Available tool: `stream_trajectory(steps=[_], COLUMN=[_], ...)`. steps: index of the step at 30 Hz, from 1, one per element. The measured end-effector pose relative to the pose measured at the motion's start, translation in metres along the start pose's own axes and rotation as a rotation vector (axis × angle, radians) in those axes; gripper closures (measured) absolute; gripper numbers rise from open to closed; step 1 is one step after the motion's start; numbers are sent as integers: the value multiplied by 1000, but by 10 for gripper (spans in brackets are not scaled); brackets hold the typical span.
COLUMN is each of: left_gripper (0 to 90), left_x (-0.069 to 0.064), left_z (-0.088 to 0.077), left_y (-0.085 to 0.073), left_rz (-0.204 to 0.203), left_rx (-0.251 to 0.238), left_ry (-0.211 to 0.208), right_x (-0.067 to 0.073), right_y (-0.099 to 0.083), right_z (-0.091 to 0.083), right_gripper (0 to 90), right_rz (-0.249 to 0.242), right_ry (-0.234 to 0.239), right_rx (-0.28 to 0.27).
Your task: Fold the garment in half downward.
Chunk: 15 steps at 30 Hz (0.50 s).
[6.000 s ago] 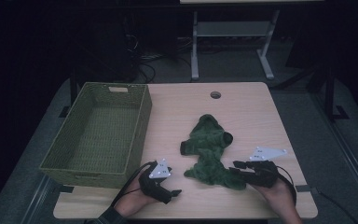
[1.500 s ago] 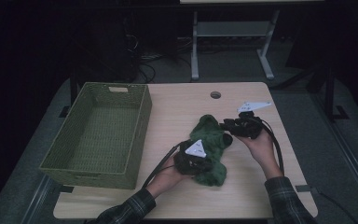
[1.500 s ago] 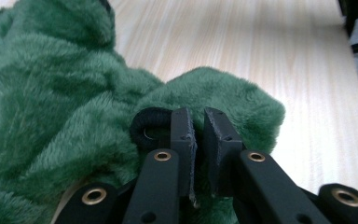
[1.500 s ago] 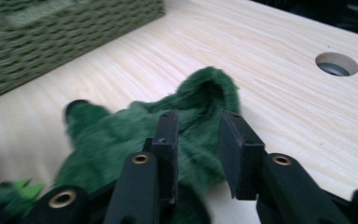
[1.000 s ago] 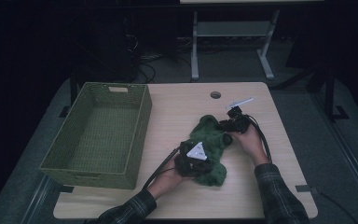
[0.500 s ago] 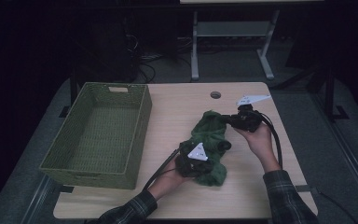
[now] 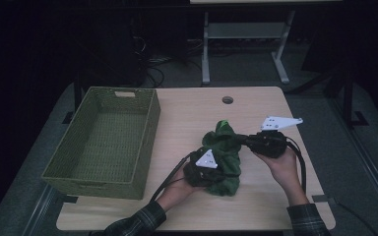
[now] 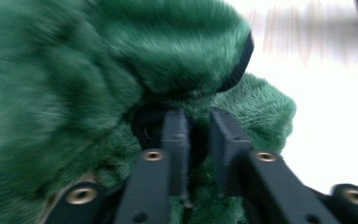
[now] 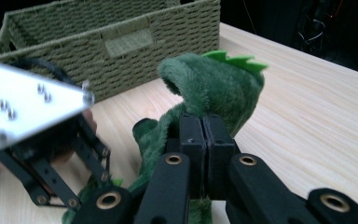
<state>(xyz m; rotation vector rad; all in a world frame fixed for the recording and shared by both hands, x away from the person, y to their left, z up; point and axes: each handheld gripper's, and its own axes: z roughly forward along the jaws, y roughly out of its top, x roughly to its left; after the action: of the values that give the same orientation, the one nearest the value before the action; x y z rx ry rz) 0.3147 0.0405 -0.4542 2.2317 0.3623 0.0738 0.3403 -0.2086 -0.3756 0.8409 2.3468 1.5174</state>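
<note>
Lying in the middle of the high view, a bit right of centre: green toy (image 7: 222, 156) on table (image 7: 187, 110), bunched up between both tongs. Soft and furry, with a light green spiky crest near the top in the right gripper view (image 9: 219, 81).

Left gripper (image 7: 211, 173) at the lower middle of the high view, pushed into the near end of the toy, held by left hand (image 7: 179, 186). Seen close in the left gripper view (image 8: 198, 140): jaws just been opening, a small gap between them, fur and a dark bit of the toy in that gap. Pads not pressing hard now, so let go, with toy all around the tips.

Right gripper (image 7: 241, 141) at the right of centre, pointing toward the left of the frame into the top of the toy, held by right hand (image 7: 283, 164). Seen in the right gripper view (image 9: 203, 133): jaws squeezed tight together, pinching green fur, the toy's upper part lifted and standing up from the table.

Standing at the left of the high view, well apart from the toy: basket (image 7: 145, 140).
</note>
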Motion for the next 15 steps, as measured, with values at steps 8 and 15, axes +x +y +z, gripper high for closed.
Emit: stream_trajectory(steps=[8, 15], left_gripper=[613, 510], left_x=[16, 58], left_z=[-55, -62], left_y=[15, 33], left_rz=[-31, -82], left_rx=[-99, -119], left_ry=[108, 250], right_x=[0, 1], right_y=[-1, 0], right_z=[-2, -5], right_gripper=[887, 887], right_rz=[-3, -14], right_ry=[10, 20], right_rx=[-6, -15])
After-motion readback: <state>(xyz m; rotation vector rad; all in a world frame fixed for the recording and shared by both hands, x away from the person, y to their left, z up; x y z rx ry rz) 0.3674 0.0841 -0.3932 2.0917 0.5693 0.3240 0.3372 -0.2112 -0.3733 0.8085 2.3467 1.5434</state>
